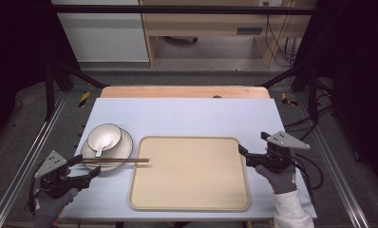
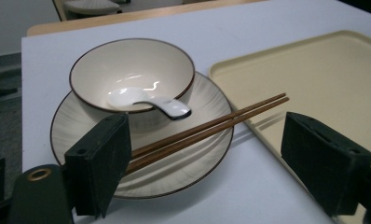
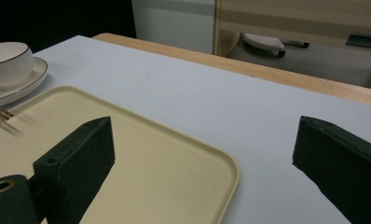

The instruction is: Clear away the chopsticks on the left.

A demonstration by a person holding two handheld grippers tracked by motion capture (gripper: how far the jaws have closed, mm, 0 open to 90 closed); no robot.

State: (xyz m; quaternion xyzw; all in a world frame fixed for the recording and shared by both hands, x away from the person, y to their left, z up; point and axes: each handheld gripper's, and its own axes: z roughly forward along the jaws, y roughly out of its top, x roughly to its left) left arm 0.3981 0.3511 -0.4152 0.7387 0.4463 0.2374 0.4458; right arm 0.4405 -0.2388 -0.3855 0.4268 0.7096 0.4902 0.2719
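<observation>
A cream bowl (image 1: 104, 136) (image 2: 132, 70) with a white spoon (image 1: 103, 144) (image 2: 151, 102) in it stands on a ribbed plate (image 1: 108, 151) (image 2: 202, 154) at the left of the white table. Brown chopsticks (image 1: 116, 161) (image 2: 211, 126) lie across the plate's near rim, their tips over the left edge of the beige tray (image 1: 189, 173) (image 2: 314, 70) (image 3: 174, 168). My left gripper (image 1: 88, 166) (image 2: 204, 135) stands open just short of the plate, and the chopsticks' near ends run behind its left jaw. At the tray's right edge my right gripper (image 1: 252, 142) (image 3: 204, 135) is open, with nothing between its jaws.
The white tabletop (image 1: 187, 118) has a wooden strip (image 1: 184, 91) along its far edge. Metal frame rails (image 1: 30, 156) run along both sides, and cables (image 1: 315, 166) trail at the right. A cabinet and a wooden desk stand on the floor beyond.
</observation>
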